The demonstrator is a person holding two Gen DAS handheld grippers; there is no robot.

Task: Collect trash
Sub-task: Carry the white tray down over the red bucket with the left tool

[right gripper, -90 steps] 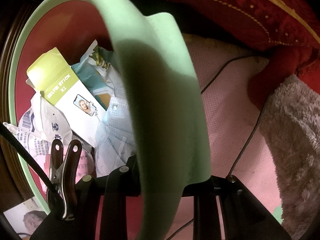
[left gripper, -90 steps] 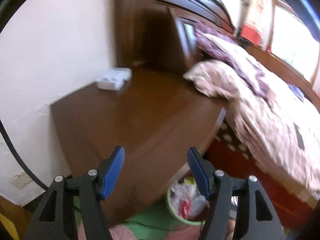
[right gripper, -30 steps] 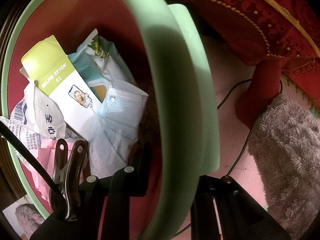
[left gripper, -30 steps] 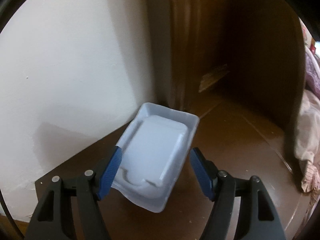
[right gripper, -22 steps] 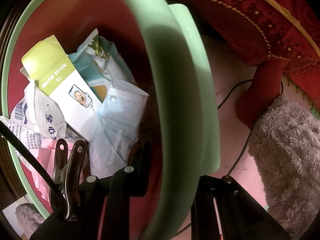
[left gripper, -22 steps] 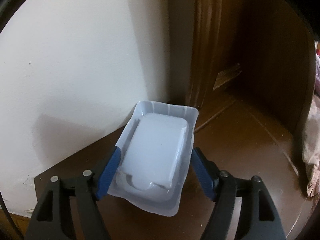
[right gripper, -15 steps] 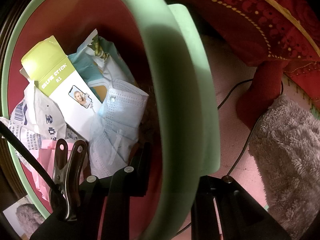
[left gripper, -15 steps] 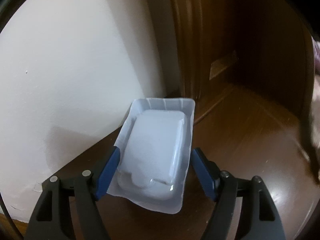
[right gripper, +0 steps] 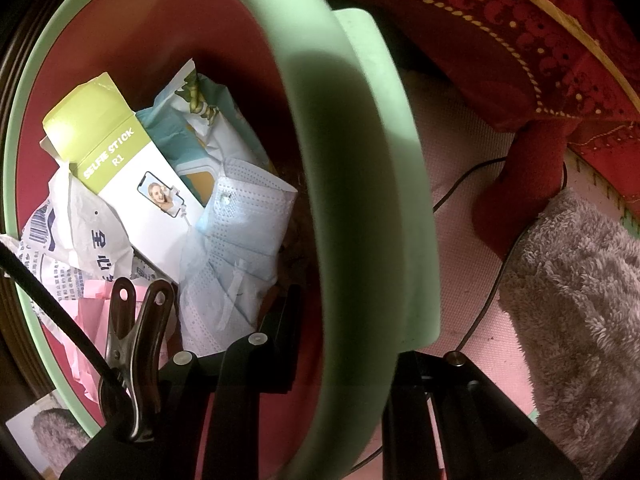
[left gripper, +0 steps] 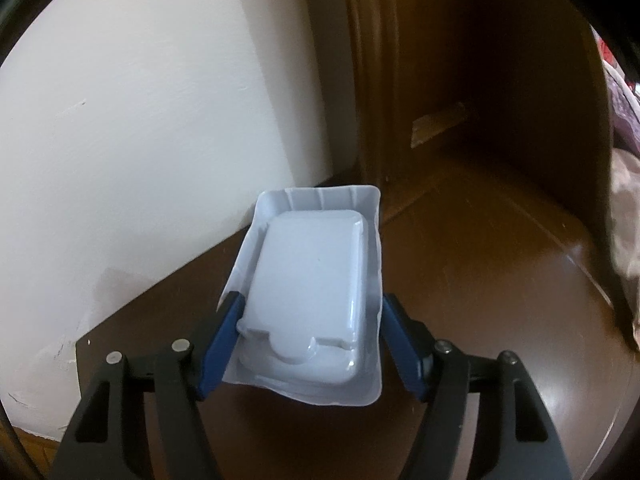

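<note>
Trash, a white plastic tray (left gripper: pixel 312 304), lies upside down on a dark wood nightstand (left gripper: pixel 480 300), its far end at 12 o'clock near the wall (left gripper: pixel 140 120) and a wooden post (left gripper: pixel 372 80). The left gripper (left gripper: pixel 310 344) straddles its near end, jaws just narrowing; the left pad (left gripper: pixel 222 340) touches the tray's flange, while the right pad (left gripper: pixel 402 350) seems just clear, so no firm grip shows. Thin flange may buckle or slip free if the squeeze lands on the rim alone, and a push toward 12 o'clock would jam the tray against wall and post. Open wood lies at 3 o'clock, up to bedding (left gripper: pixel 624 240) at the frame's edge; the top's corner drops away at 8 o'clock. In the right view, the right gripper (right gripper: pixel 344 344) is clamped tight on the green rim of the bin (right gripper: pixel 360 160), which holds a box (right gripper: pixel 120 168), a mask (right gripper: pixel 240 240) and wrappers (right gripper: pixel 76 240). A cable (right gripper: pixel 492 272) crosses the pink mat (right gripper: pixel 460 160) at 3 o'clock, a snag risk.
</note>
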